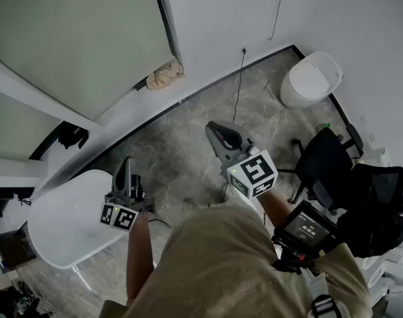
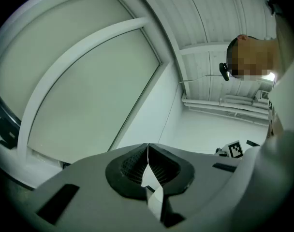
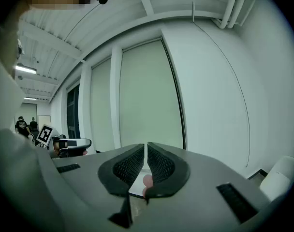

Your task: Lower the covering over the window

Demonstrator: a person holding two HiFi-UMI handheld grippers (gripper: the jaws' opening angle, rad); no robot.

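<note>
Window (image 3: 115, 105): 2 panes ahead, white post between them. Pale blind (image 3: 147, 95) fills the right-hand pane, down to the dark lower frame; in the head view it sits top left.
Floor (image 1: 188, 138): grey marbled, curving along the wall.
Worktop (image 1: 62, 224): white, round, under the person's left side.
Chair (image 1: 327, 164): black, at the right, near the wall.
Right tongs (image 3: 146, 151): held about level over the floor, aimed at the blind, pads all but together with a thin slit between them, nothing in them.
Left tongs (image 2: 148, 151): beside the worktop's edge, pressed together, empty, well apart from the blind.
Cord (image 1: 278, 8): thin, hangs on the wall right of the blind; neither tongs touch it.
</note>
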